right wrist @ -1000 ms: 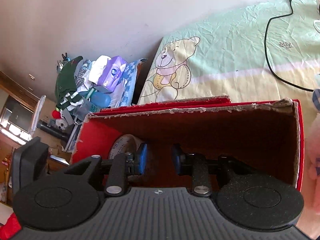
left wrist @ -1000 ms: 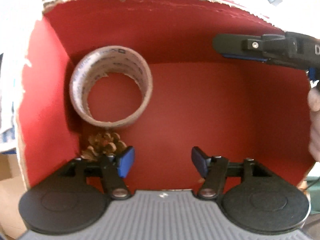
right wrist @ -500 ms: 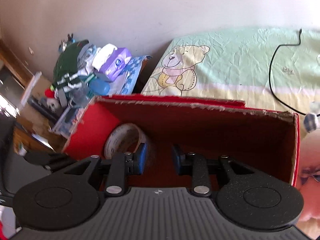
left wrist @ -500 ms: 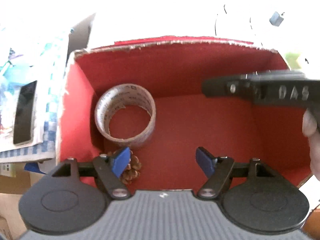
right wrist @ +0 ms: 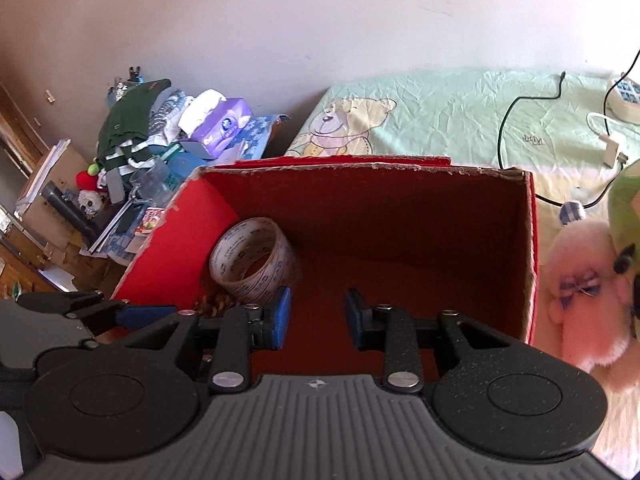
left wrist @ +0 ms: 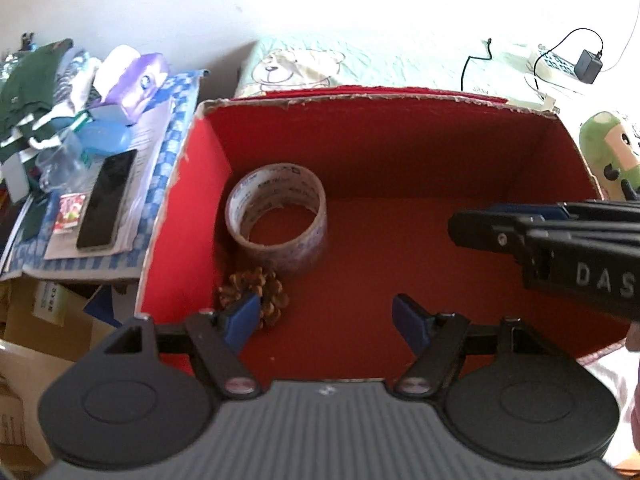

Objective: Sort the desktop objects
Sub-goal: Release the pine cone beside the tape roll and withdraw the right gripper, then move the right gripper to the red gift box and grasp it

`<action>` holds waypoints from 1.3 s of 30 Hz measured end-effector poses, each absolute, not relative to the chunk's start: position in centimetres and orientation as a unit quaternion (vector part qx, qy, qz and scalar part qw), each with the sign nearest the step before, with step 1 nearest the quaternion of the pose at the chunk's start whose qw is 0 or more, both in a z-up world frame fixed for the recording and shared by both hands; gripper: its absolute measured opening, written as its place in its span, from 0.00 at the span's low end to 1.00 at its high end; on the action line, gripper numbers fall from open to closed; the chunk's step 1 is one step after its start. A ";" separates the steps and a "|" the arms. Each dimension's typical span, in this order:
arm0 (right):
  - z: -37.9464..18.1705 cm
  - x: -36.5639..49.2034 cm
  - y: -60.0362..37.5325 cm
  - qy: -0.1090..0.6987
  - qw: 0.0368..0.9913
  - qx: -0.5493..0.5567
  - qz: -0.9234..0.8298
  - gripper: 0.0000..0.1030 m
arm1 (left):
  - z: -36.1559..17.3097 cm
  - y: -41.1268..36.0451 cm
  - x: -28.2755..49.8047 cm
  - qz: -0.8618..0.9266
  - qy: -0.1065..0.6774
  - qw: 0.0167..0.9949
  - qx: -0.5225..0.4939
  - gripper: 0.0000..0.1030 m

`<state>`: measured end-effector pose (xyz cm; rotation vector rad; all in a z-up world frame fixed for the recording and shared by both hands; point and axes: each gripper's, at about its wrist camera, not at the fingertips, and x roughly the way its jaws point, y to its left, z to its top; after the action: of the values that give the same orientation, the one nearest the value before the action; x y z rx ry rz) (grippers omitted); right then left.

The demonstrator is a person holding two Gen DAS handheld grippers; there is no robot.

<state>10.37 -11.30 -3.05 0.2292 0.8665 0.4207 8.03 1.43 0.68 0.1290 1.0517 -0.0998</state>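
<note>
Your left gripper (left wrist: 325, 317) hung over the near edge of the red box (left wrist: 384, 136), blue pads spread wide, nothing between them. Your right gripper (right wrist: 318, 317) sat over the same box, pads apart by a narrower gap, also empty. Tape roll (left wrist: 276, 216) lay in the box's far-left corner, tilted against the left wall; pine cone (left wrist: 256, 292) just near of it, touching. Pink plush (right wrist: 580, 300) lay outside, right of the box.

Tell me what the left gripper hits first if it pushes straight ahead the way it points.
Most likely the bare floor of the red box; the left gripper is open, aimed right of the tape roll and pine cone.
</note>
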 end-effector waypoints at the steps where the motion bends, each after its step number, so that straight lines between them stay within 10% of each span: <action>1: -2.8 9.9 -11.3 0.413 0.881 0.108 0.205 0.32 | 0.9 1.2 7.6 -0.043 0.498 0.864 0.062 0.73; 39: -2.6 -1.6 -17.7 0.372 0.884 0.161 0.233 0.40 | 1.8 -5.8 -2.6 0.010 0.471 0.878 0.090 0.75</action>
<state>-1.60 -17.70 -2.65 0.3341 0.7746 0.4857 -2.63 -5.80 1.77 0.1867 0.9821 0.0213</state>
